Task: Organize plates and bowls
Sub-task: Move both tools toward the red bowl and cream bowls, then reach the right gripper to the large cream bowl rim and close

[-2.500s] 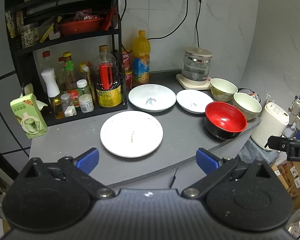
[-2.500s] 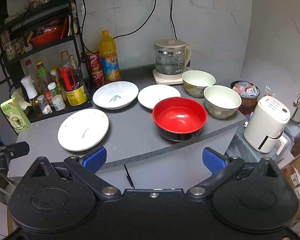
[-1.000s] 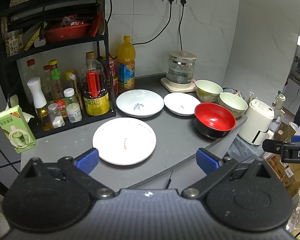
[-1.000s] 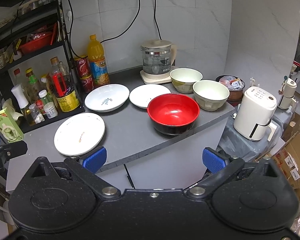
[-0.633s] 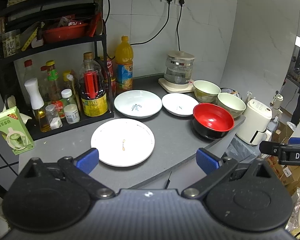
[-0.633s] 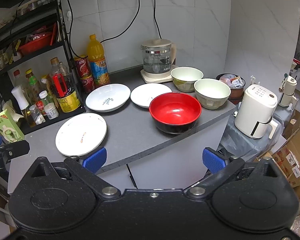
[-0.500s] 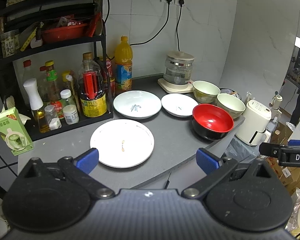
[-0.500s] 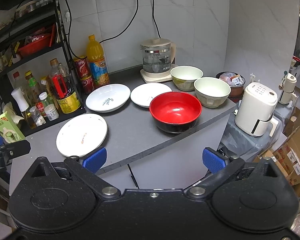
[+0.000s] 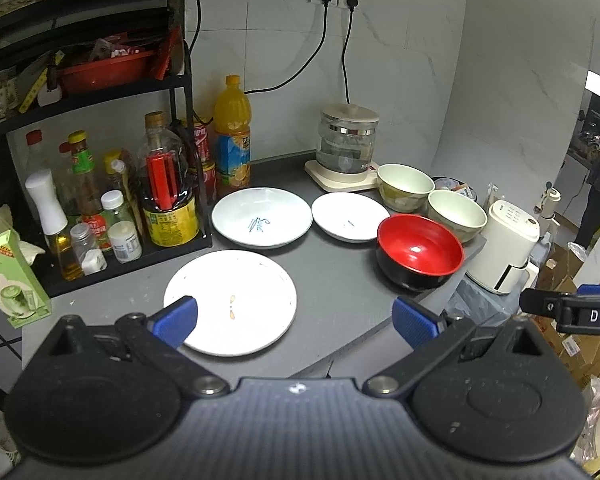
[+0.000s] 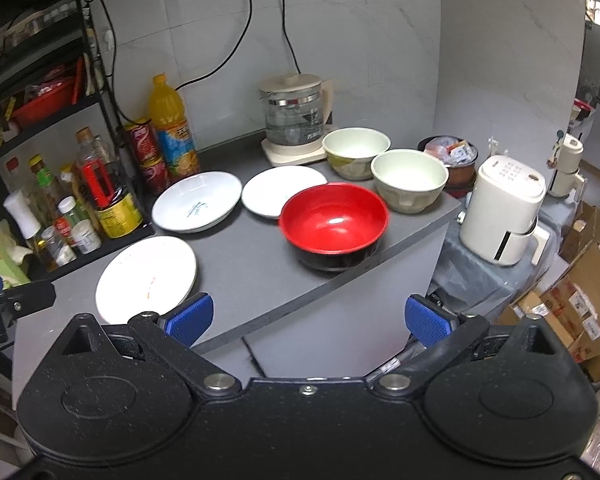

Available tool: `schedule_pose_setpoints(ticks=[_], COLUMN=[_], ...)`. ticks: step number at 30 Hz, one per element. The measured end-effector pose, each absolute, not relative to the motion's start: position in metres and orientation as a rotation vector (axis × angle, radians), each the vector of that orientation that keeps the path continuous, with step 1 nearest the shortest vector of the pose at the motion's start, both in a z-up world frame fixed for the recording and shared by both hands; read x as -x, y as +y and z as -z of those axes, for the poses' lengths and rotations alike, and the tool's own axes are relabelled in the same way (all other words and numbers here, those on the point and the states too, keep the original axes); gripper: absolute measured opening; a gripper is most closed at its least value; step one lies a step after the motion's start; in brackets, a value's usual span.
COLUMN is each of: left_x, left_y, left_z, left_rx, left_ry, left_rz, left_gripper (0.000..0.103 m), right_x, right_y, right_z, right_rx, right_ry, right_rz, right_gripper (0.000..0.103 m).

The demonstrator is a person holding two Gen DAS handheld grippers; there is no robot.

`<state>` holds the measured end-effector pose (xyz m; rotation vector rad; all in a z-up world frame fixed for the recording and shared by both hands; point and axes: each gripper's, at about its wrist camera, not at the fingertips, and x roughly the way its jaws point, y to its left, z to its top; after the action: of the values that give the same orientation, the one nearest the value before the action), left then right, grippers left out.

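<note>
Dishes sit on the grey counter (image 9: 336, 280), and both grippers hang in front of it, holding nothing.

At the far left of the left wrist view stands a green carton (image 9: 10, 280). Next to it is a black rack (image 9: 172, 92) full of bottles. An orange drink bottle (image 9: 232, 136) stands just right of the rack. Low in the middle lies the big flat white plate (image 9: 236, 300), close to the counter's front edge. Above it is a deep white plate (image 9: 262, 217) with a small blue mark. Just right of that is a small white plate (image 9: 350, 216). A glass kettle (image 9: 348, 146) stands behind, near the wall. Right of the small plate are two pale bowls, the back bowl (image 9: 404, 186) and the front bowl (image 9: 456, 214), side by side. The red bowl (image 9: 419, 252) is below them, near the counter's right end. A white machine (image 9: 508, 246) stands off the counter at the right.

The left gripper (image 9: 294, 318) is at the bottom of this view. Its blue fingertips (image 9: 178, 316) are spread wide.

In the right wrist view, the right gripper (image 10: 306, 318) is at the bottom middle. Its blue fingertips (image 10: 424, 320) are also spread wide, with the red bowl (image 10: 334, 224) above the gap.
</note>
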<state>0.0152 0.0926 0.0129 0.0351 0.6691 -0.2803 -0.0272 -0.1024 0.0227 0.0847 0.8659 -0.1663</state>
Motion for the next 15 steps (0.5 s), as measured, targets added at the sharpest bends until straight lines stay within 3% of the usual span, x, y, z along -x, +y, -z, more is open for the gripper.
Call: schedule_pose_setpoints(ticks=[15], left_x=[-0.079], left_y=[0.014], left_z=[-0.01], left_rx=[-0.03], left_ry=[0.68], left_rz=[0.254], left_gripper=[0.103], right_x=[-0.037], right_y=[-0.164], right_z=[-0.014], right_rx=[-0.097], right_ry=[0.849], right_rz=[0.086], right_gripper=[0.103])
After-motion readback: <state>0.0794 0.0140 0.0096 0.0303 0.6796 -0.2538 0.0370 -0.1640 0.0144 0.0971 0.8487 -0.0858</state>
